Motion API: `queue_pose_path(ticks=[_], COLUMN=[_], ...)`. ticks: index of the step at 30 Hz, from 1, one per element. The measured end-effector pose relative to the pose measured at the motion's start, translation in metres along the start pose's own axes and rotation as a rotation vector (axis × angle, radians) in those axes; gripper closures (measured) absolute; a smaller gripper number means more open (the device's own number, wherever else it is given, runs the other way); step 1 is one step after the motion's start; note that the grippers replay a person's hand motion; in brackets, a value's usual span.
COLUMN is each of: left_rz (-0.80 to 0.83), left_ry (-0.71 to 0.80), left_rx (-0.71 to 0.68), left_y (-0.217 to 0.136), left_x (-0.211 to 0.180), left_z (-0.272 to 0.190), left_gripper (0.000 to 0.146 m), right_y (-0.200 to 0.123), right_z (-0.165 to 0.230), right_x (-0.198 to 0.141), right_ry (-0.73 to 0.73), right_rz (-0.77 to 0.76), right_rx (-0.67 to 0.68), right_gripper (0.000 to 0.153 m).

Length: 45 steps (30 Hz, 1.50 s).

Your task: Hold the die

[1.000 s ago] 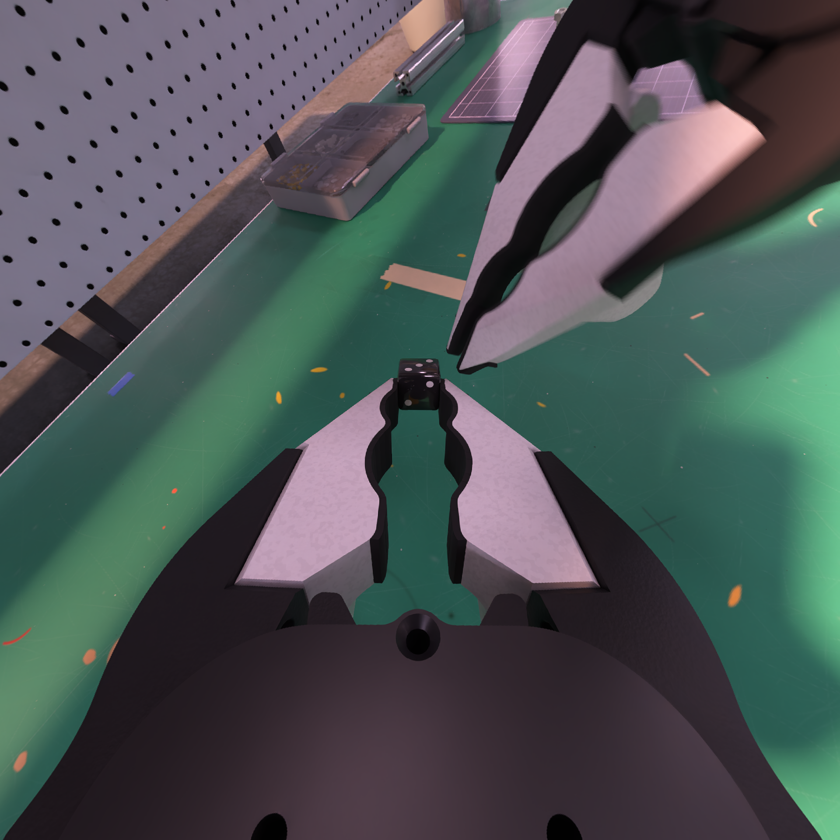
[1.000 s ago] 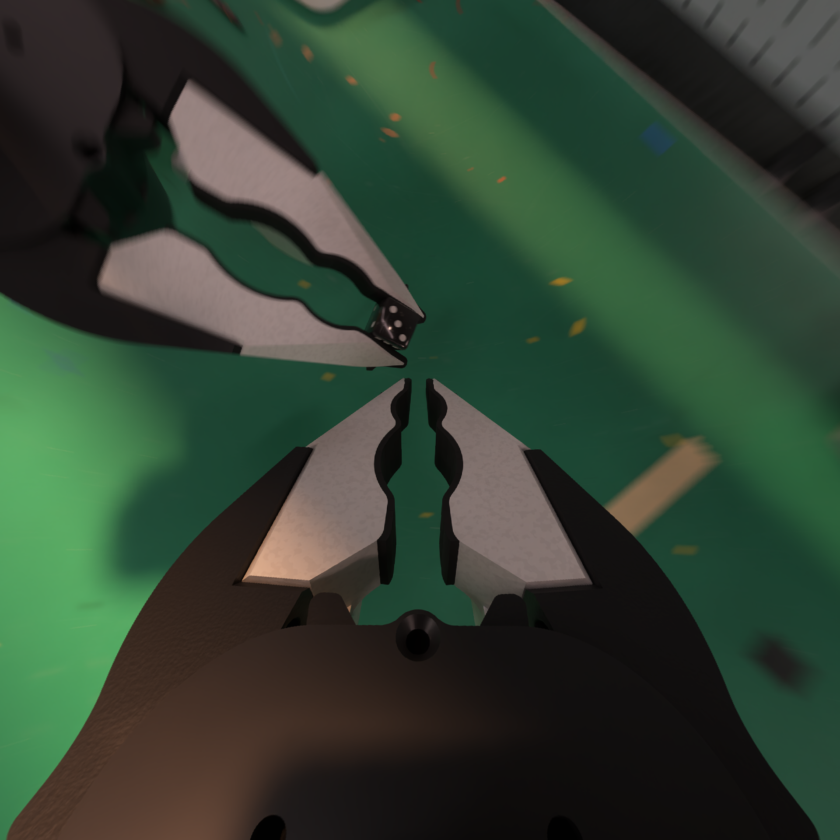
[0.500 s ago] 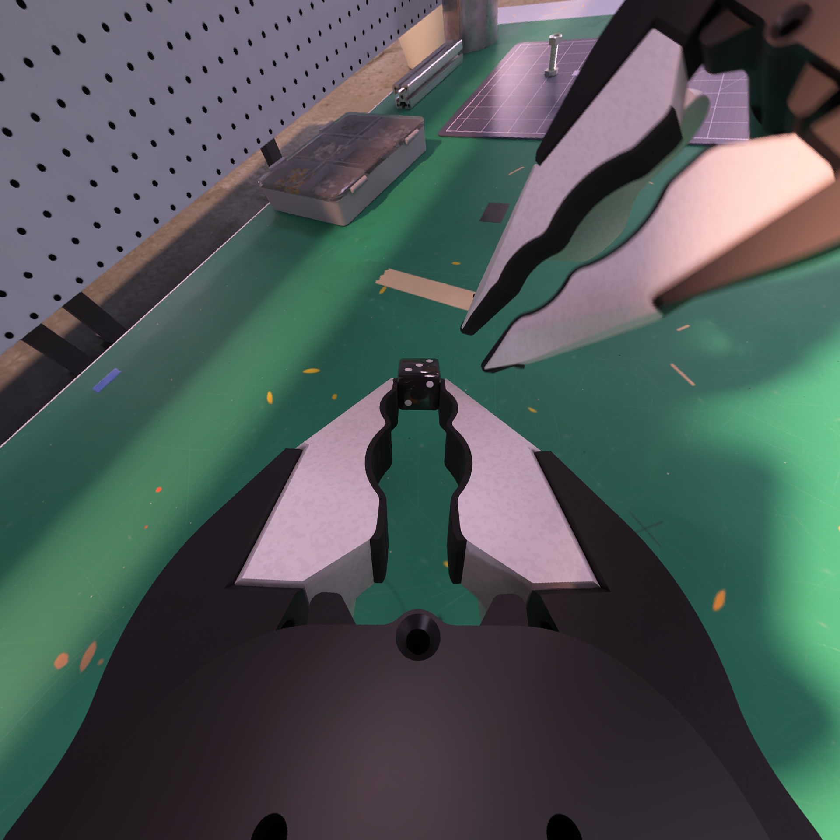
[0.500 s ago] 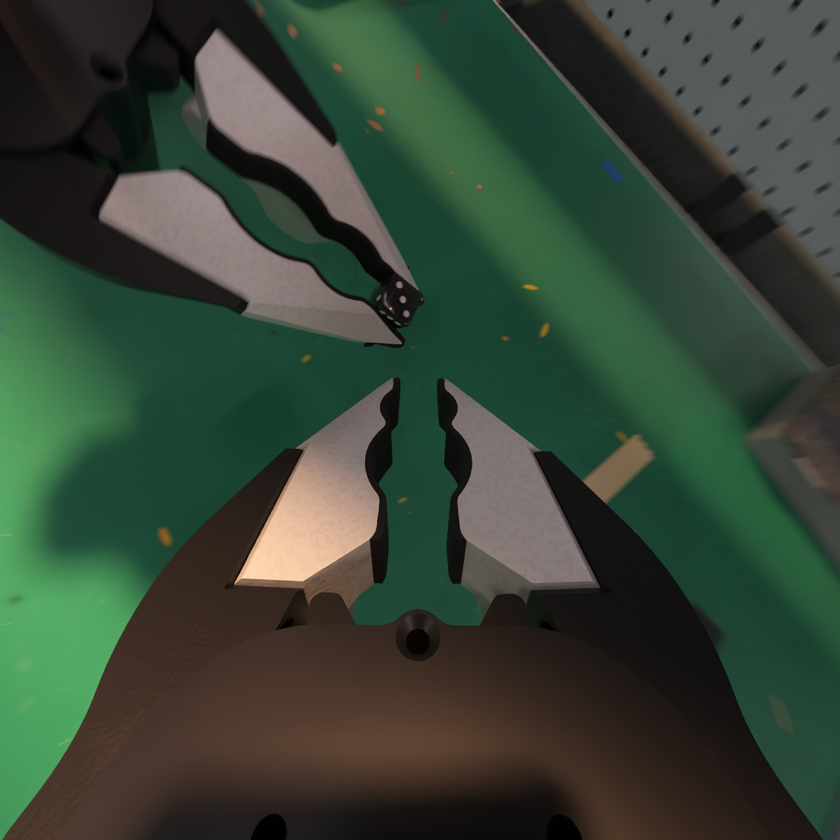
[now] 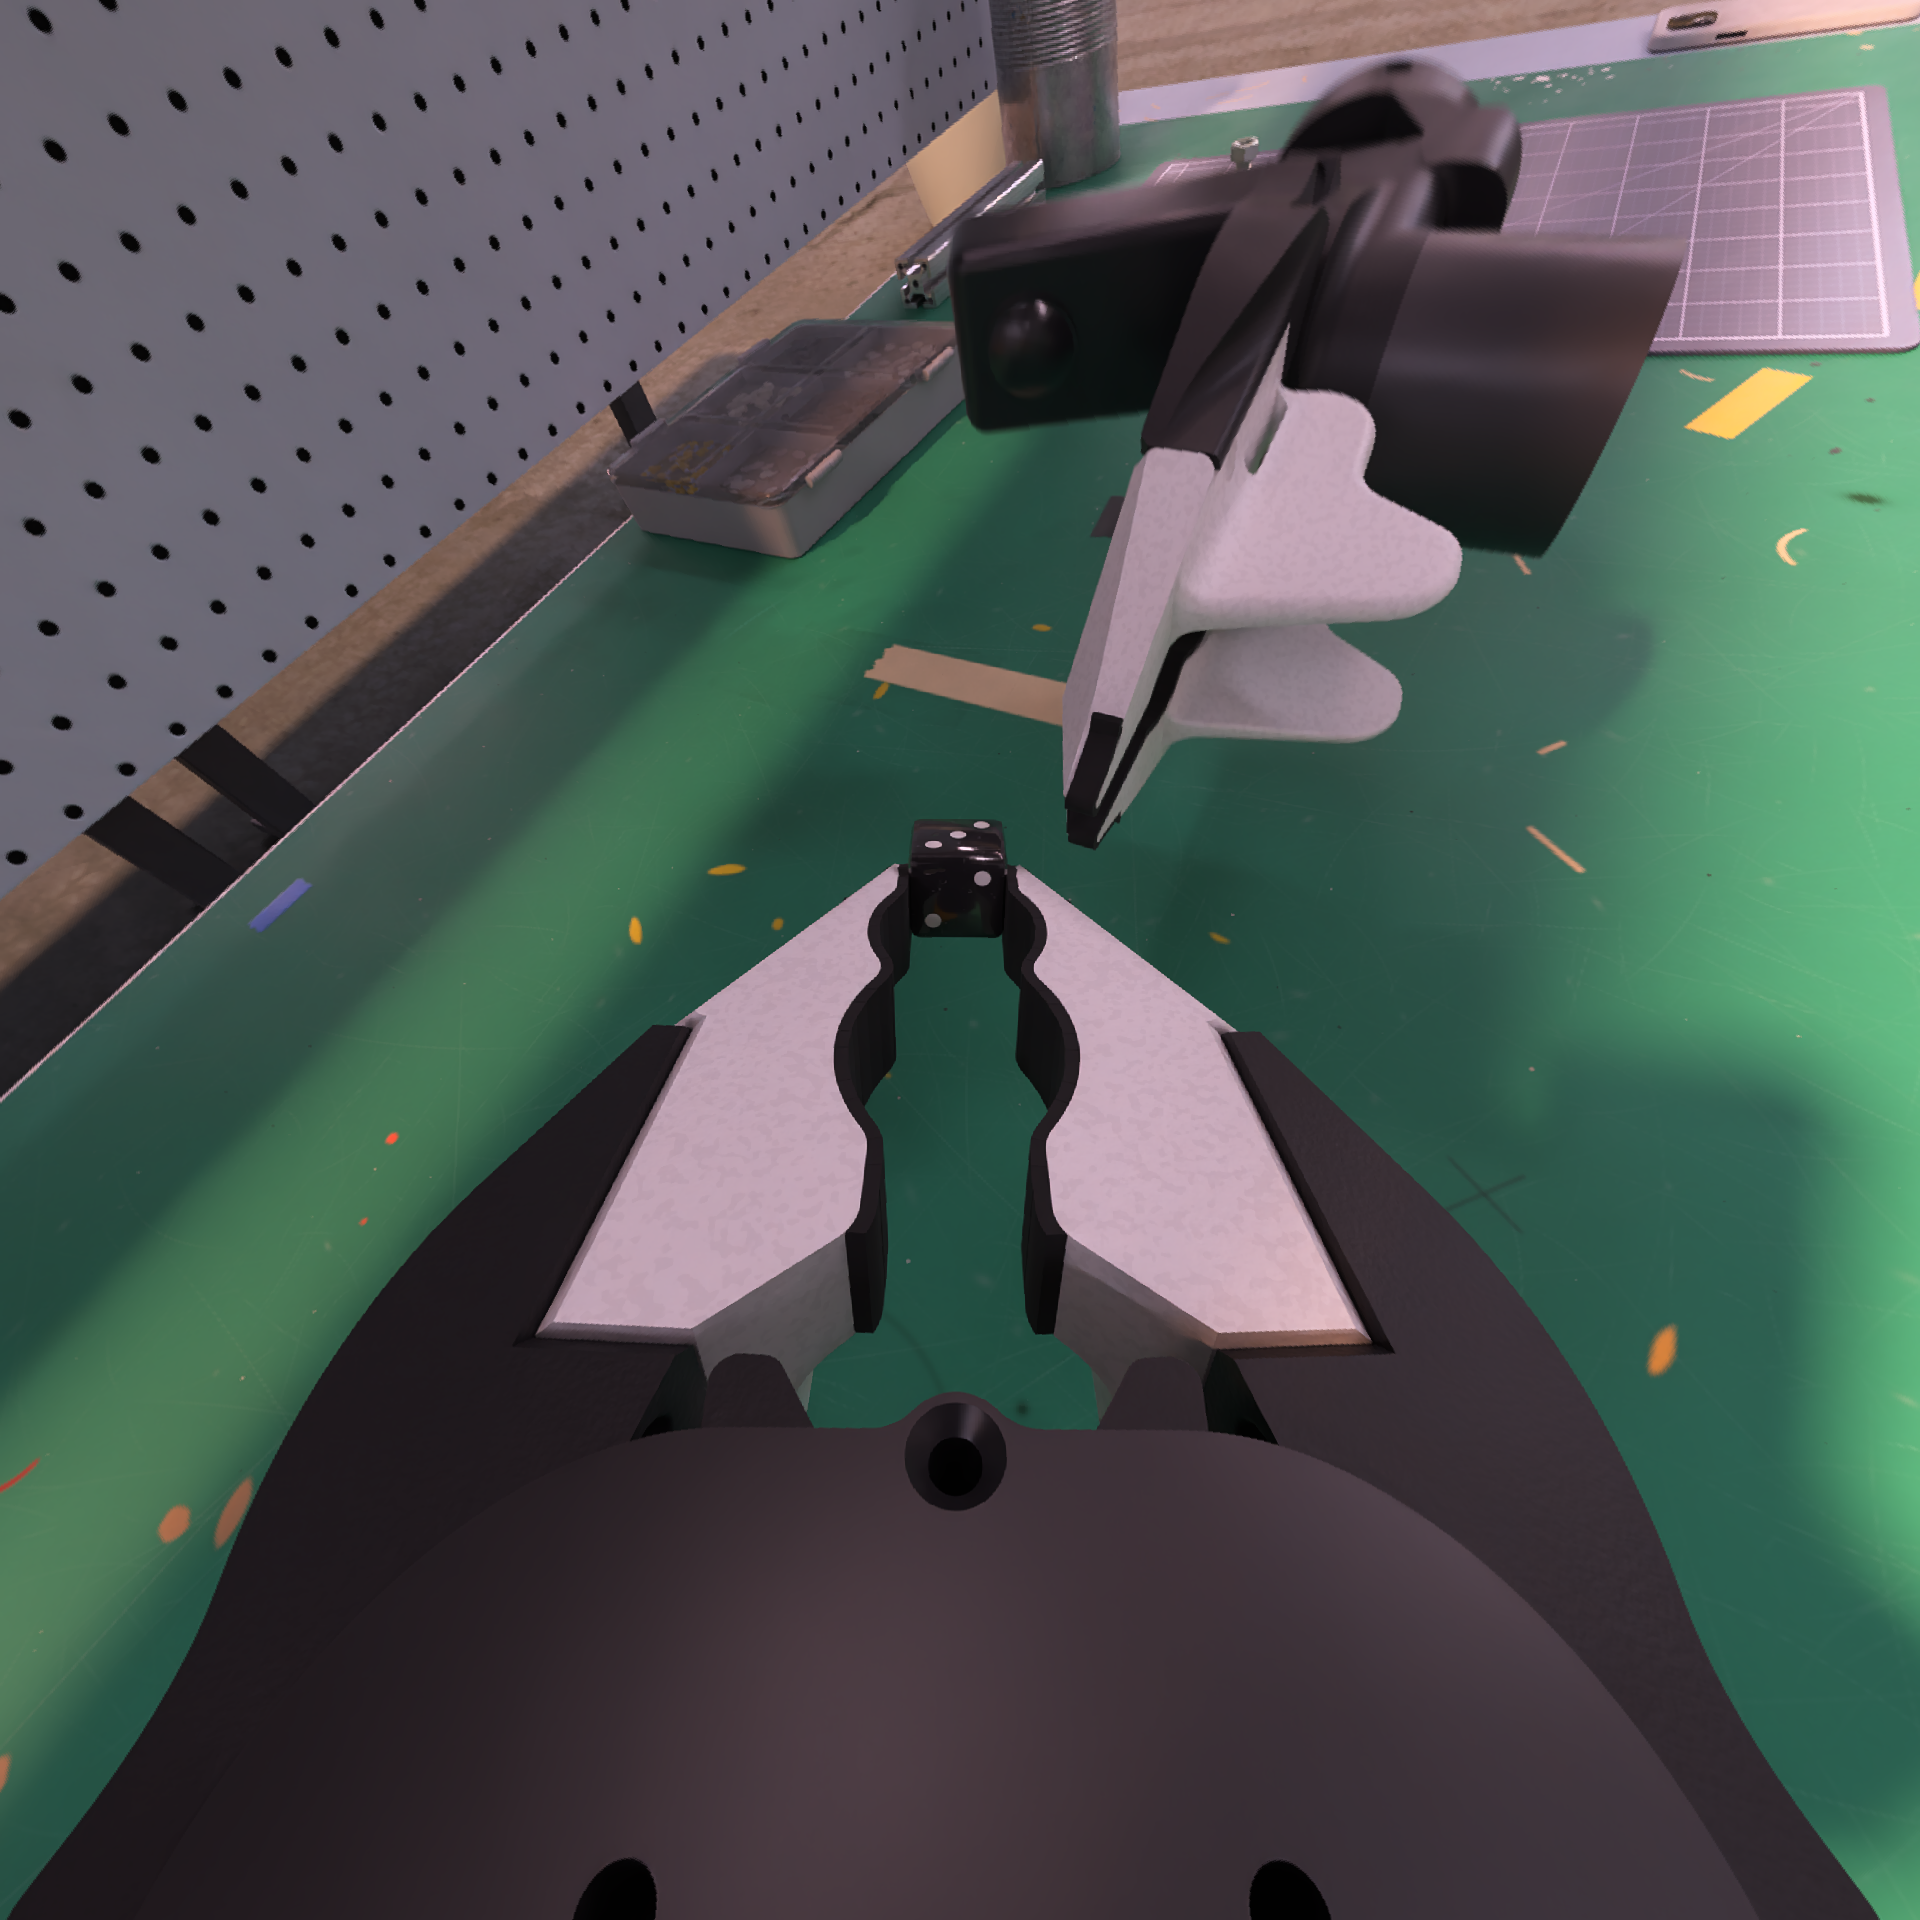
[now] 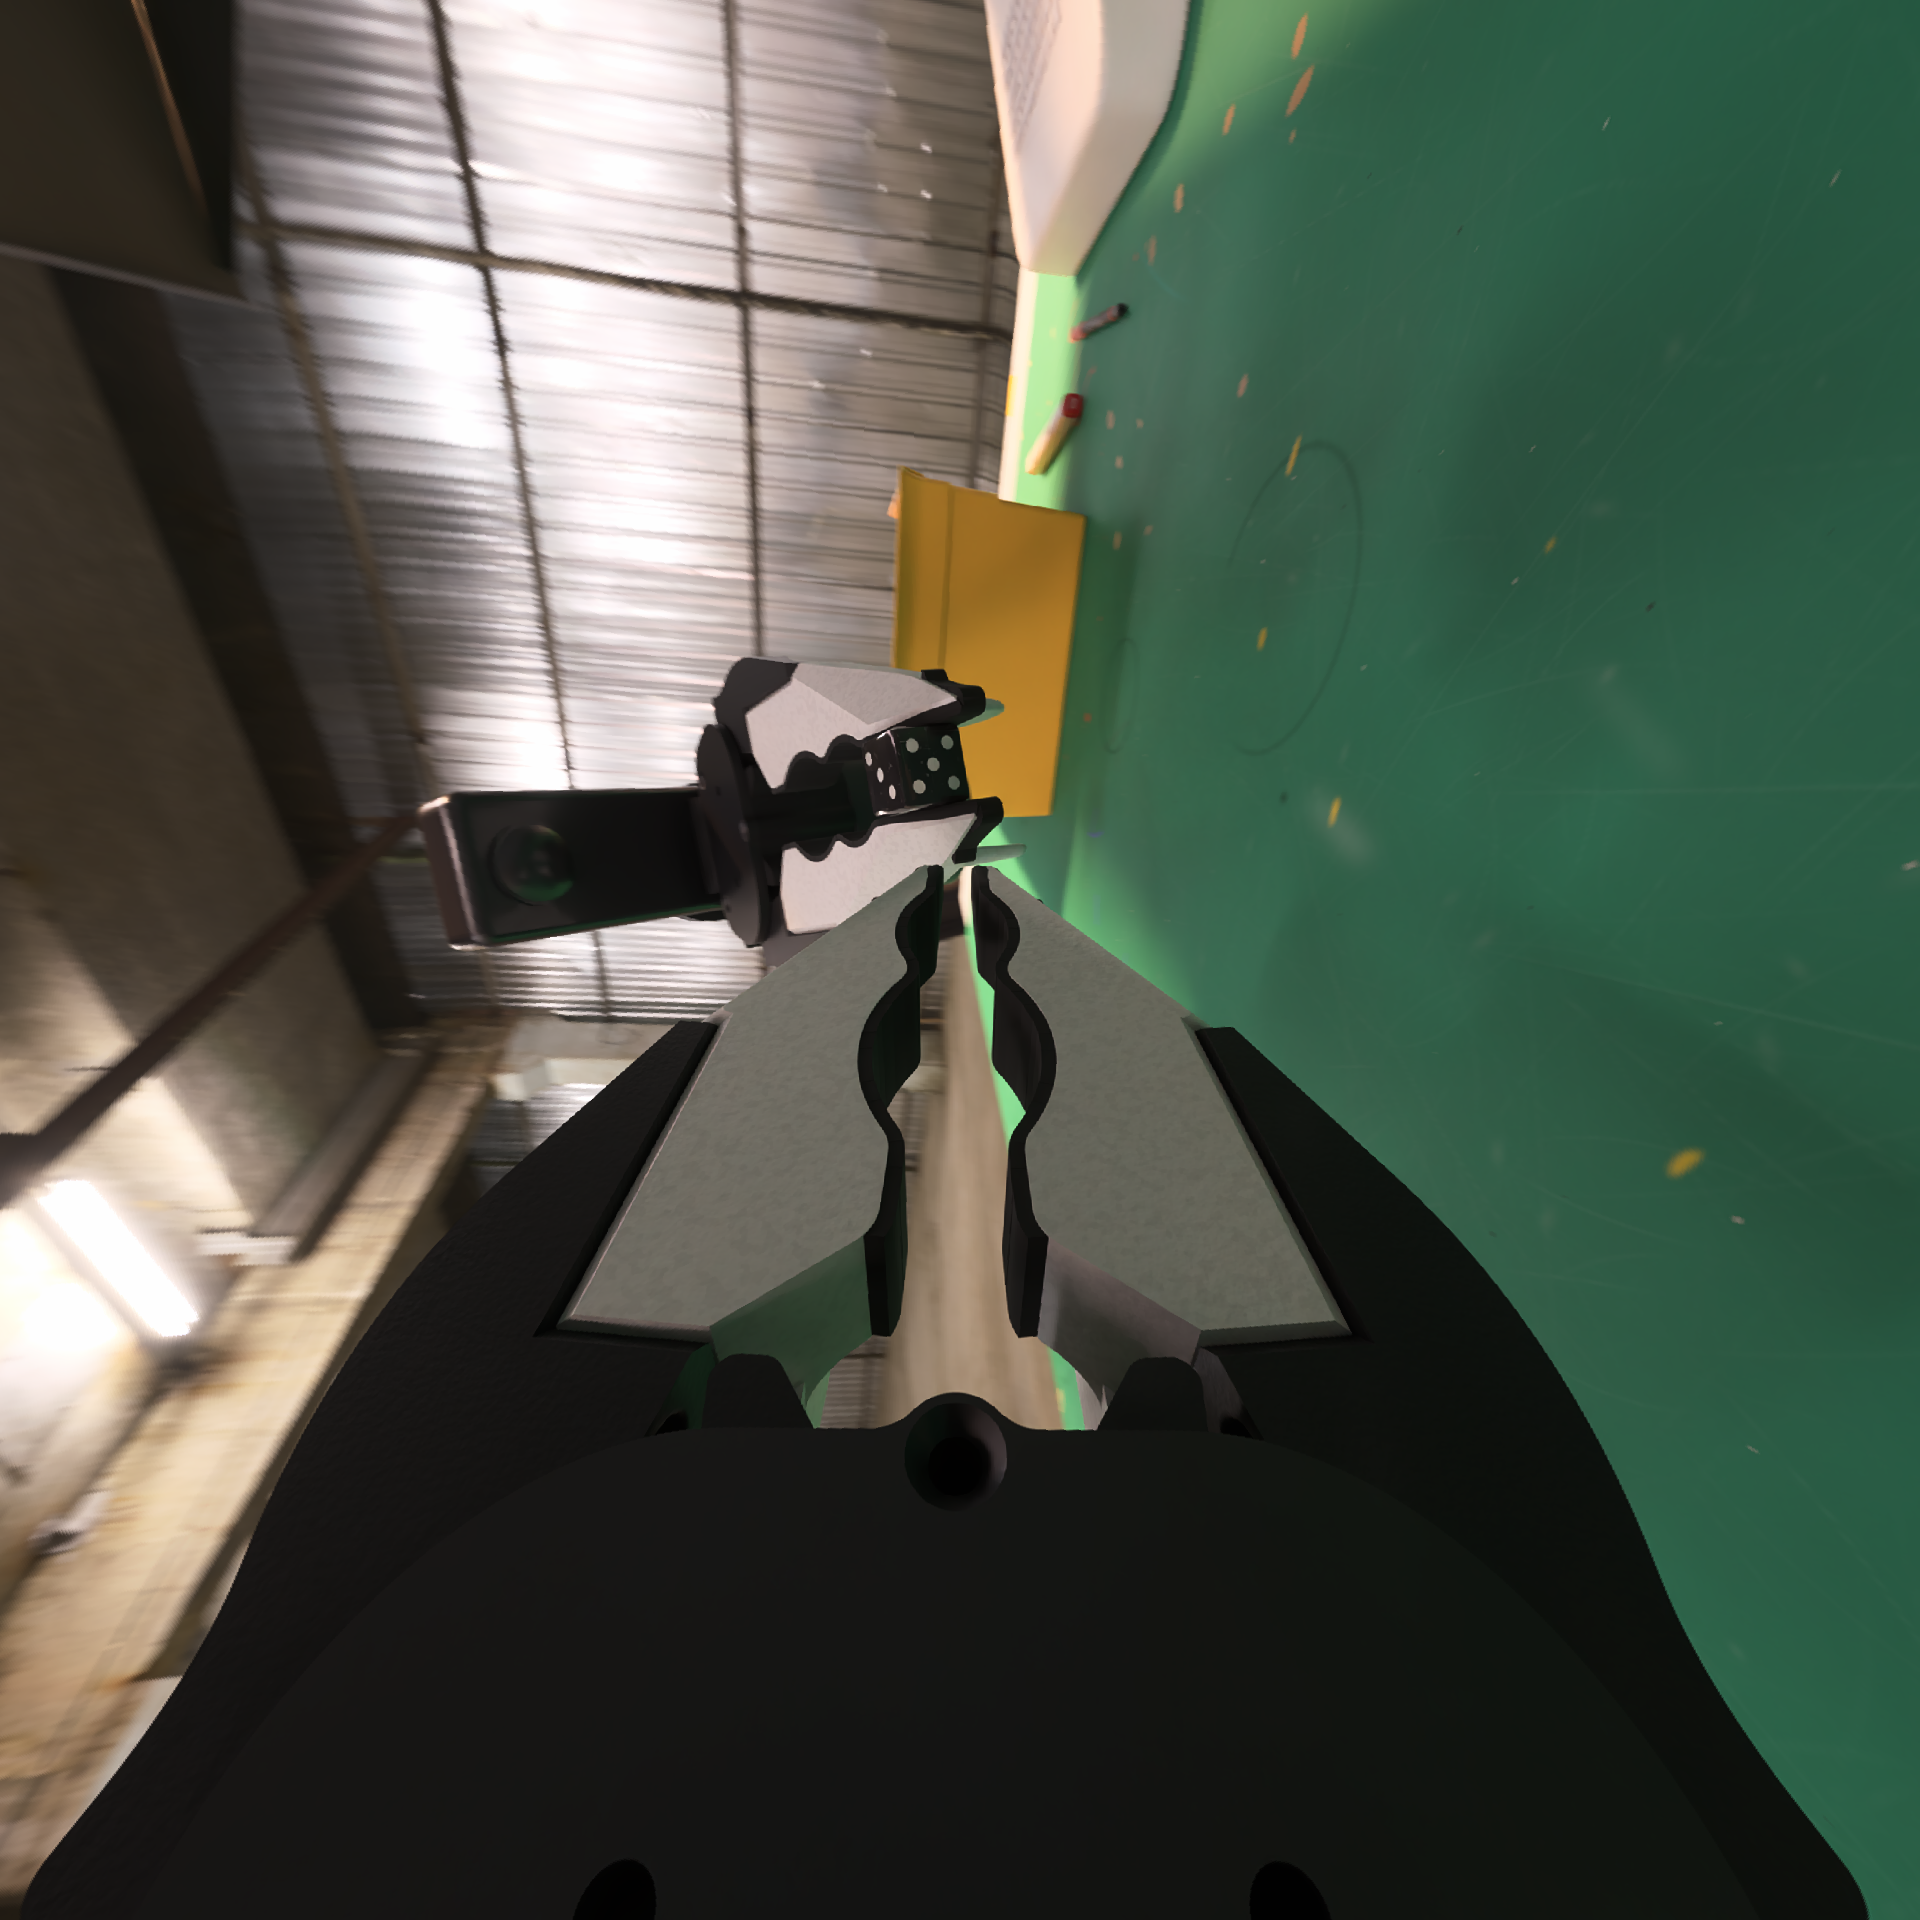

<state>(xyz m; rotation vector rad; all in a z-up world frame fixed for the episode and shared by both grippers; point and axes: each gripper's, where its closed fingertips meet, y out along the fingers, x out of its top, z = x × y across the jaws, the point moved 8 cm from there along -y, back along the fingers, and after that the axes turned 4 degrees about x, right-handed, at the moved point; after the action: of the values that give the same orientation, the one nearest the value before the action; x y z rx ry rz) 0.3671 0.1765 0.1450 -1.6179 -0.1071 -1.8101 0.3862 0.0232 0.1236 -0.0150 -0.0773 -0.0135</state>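
Note:
A small black die (image 5: 956, 891) with white pips sits pinched between the tips of my left gripper (image 5: 956, 875), held above the green mat (image 5: 436, 935). My right gripper (image 5: 1086, 821) hangs just right of the die, rolled onto its side, tips pointing down, not touching it. In the right wrist view my right gripper (image 6: 954, 881) has its fingers almost together with nothing between them. Just beyond its tips is the left gripper (image 6: 977, 756), clamped on the die (image 6: 923, 764).
A clear parts box (image 5: 779, 447), a tan tape strip (image 5: 966, 681) and a grey cutting mat (image 5: 1714, 208) lie farther along the mat. A pegboard wall (image 5: 312, 312) runs on the left. A yellow box (image 6: 997, 634) and a marker (image 6: 1055, 431) are near the mat's edge.
My right gripper has rolled onto its side and drawn back beside the die, and its fingers have closed from the wider gap. The left gripper keeps its hold on the die.

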Motion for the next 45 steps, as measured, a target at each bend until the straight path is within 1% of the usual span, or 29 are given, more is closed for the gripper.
queue_pose_path(ticks=[1,2,3,5,7,9,11,13,14,15,17,20,21,22,23,24,25,26,28,30,31,32,34,36,38,39,41,44,45], left_rz=[0.003,0.006,0.011,0.016,0.022,0.021,0.023,0.019,0.016,0.012,0.003,-0.015,-0.013,-0.005,-0.005,-0.004,-0.002,0.000,0.002,0.003,0.003,0.002,0.002,0.000,-0.008,-0.013,-0.014,-0.014,-0.014], left_ry=[-0.006,-0.013,-0.017,-0.022,-0.024,-0.025,-0.007,-0.001,-0.003,0.003,0.023,0.007,0.004,0.006,0.003,-0.005,-0.014,-0.021,-0.028,-0.028,-0.027,-0.025,-0.019,-0.016,-0.013,-0.007,0.002,0.020,0.017], left_rx=[-0.002,-0.004,-0.003,-0.003,-0.002,-0.005,0.006,0.004,0.002,0.002,0.007,-0.005,-0.010,-0.010,-0.007,-0.008,-0.011,-0.013,-0.013,-0.013,-0.015,-0.016,-0.019,-0.017,-0.017,-0.017,-0.018,-0.015,-0.019], left_y=[0.000,0.001,0.002,0.003,0.003,0.004,0.003,0.003,0.003,0.002,0.001,0.000,0.000,0.001,0.002,0.002,0.002,0.002,0.003,0.004,0.004,0.004,0.004,0.003,0.003,0.003,0.002,0.002,0.002], left_x=[0.000,0.000,-0.002,-0.002,-0.002,-0.002,-0.002,-0.002,-0.003,-0.003,-0.004,-0.003,-0.003,-0.004,-0.004,-0.004,-0.004,-0.003,-0.003,-0.003,-0.003,-0.003,-0.002,-0.003,-0.003,-0.004,-0.004,-0.004,-0.005], left_z=[0.000,0.000,-0.001,-0.003,-0.002,-0.001,-0.001,0.000,0.000,0.000,-0.001,-0.001,-0.001,-0.001,-0.001,-0.001,-0.001,-0.001,-0.001,-0.001,-0.001,-0.001,-0.002,-0.003,-0.003,-0.003,-0.004,-0.005,-0.005], left_gripper=[0.130,0.130,0.130,0.130,0.130,0.130,0.130,0.130,0.130,0.130,0.130,0.130,0.130,0.130,0.130,0.130,0.130,0.130,0.130,0.130,0.130,0.130,0.130,0.130,0.130,0.130,0.130,0.130,0.130], right_y=[0.000,0.000,0.001,0.005,0.016,0.026,0.033,0.033,0.030,0.027,0.016,0.004,0.003,0.003,0.004,0.003,0.003,0.003,0.007,0.018,0.024,0.029,0.035,0.034,0.028,0.023,0.012,0.002,0.002], right_z=[-0.002,0.000,0.005,0.024,0.038,0.041,0.042,0.042,0.042,0.041,0.032,0.005,-0.005,-0.012,-0.013,-0.009,-0.002,0.009,0.032,0.045,0.048,0.048,0.047,0.045,0.042,0.038,0.024,-0.005,-0.015], right_x=[-0.001,-0.002,-0.002,-0.006,-0.018,-0.026,-0.029,-0.026,-0.023,-0.019,-0.009,-0.001,-0.003,-0.005,-0.006,-0.006,-0.005,-0.005,-0.008,-0.017,-0.021,-0.023,-0.024,-0.022,-0.016,-0.013,-0.005,-0.001,-0.003], right_ry=[0.015,-0.062,-0.215,-0.598,-0.915,-1.086,-1.166,-1.122,-1.062,-0.959,-0.640,-0.087,0.052,0.113,0.092,0.006,-0.146,-0.325,-0.695,-0.956,-1.031,-1.067,-1.075,-1.025,-0.895,-0.785,-0.495,-0.051,0.065], right_rz=[-0.010,-0.005,0.015,0.069,0.118,0.183,0.221,0.230,0.223,0.209,0.167,0.085,0.055,0.030,0.016,0.020,0.041,0.061,0.067,0.108,0.136,0.162,0.198,0.209,0.179,0.150,0.098,0.024,-0.003], right_rx=[0.025,-0.023,-0.135,-0.450,-0.744,-0.974,-1.060,-1.018,-0.959,-0.872,-0.604,-0.082,0.054,0.111,0.108,0.047,-0.071,-0.225,-0.572,-0.838,-0.926,-0.981,-1.017,-0.981,-0.854,-0.744,-0.481,-0.042,0.078], right_gripper=[0.147,0.147,0.146,0.143,0.134,0.134,0.144,0.146,0.147,0.147,0.148,0.148,0.148,0.148,0.147,0.147,0.147,0.146,0.139,0.136,0.136,0.137,0.142,0.143,0.145,0.146,0.147,0.147,0.146])
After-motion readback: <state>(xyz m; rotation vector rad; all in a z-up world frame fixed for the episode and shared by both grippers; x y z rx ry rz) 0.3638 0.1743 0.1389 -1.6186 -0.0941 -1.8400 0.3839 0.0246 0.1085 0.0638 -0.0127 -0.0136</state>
